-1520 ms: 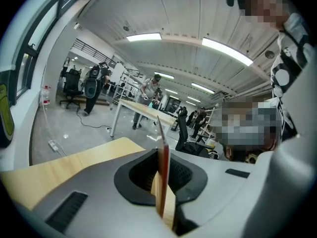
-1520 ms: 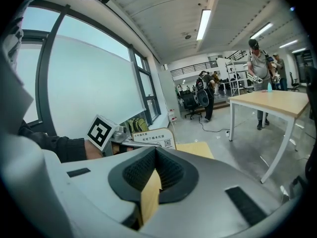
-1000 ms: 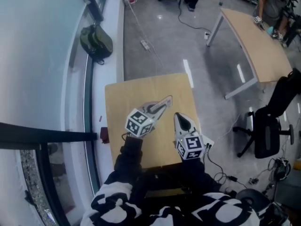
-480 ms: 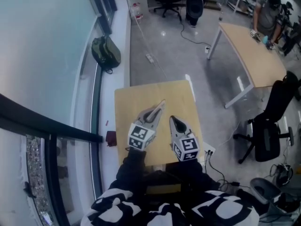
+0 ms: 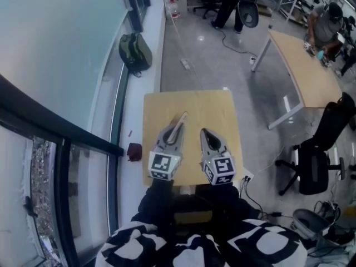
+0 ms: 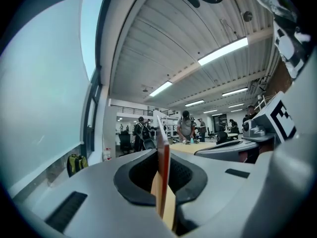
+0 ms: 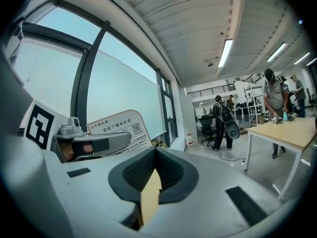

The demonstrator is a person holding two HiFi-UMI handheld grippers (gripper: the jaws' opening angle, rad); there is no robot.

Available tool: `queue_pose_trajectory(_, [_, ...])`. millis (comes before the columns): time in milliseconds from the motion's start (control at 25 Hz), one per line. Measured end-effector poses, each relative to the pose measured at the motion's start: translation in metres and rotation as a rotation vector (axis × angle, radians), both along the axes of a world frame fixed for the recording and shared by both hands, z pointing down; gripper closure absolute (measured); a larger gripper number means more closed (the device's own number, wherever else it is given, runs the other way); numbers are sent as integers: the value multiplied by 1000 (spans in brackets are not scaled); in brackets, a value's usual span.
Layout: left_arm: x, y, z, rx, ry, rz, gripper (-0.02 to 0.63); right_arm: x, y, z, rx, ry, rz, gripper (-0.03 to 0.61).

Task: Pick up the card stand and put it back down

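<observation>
The card stand (image 5: 179, 121) is a thin card with a reddish edge. It shows edge-on (image 6: 162, 172) between the jaws in the left gripper view. In the right gripper view its white printed face (image 7: 118, 127) shows at the left. My left gripper (image 5: 177, 124) is shut on it over the small wooden table (image 5: 217, 105). Whether the stand touches the table is hidden. My right gripper (image 5: 204, 133) hovers beside it on the right, shut with nothing in it (image 7: 154, 156).
A green backpack (image 5: 135, 51) lies on the floor by the glass wall. A small dark red object (image 5: 134, 151) sits left of the table. A larger wooden table (image 5: 303, 74) and a black office chair (image 5: 317, 152) stand to the right, with people beyond.
The left gripper, still holding the card stand, has swung from slanting right to pointing straight ahead, parallel to the right gripper. The head view has shifted with it.
</observation>
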State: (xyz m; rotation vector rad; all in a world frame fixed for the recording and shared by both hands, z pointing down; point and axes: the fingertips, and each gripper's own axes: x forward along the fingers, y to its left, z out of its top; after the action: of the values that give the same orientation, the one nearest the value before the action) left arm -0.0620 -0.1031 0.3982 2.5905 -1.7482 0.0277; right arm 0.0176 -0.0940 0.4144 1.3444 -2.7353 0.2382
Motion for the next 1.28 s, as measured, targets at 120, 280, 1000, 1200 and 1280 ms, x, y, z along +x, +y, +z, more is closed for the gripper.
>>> queue_pose_trajectory(120, [-16,9,4,11,20,-57,589,-10,1,0,0,-1,-15,557])
queue_pose_trajectory(280, [-27,20,17,-6,37,-99,589,-23,3,2,-15,4,-57,557])
queue_pose_trajectory(1000, [-115,61,165,-304,60,-333,589,-75,7,73,-164,108,-261,557])
queue_pose_trajectory(1200, [-143,45,187,-333,41,-347,589,-74,-5,93,-202,126,-276,557])
queue_pose_trajectory(1280, [-153,33,197,-351,30,-346,589,-73,-13,100,-213,127,-283,557])
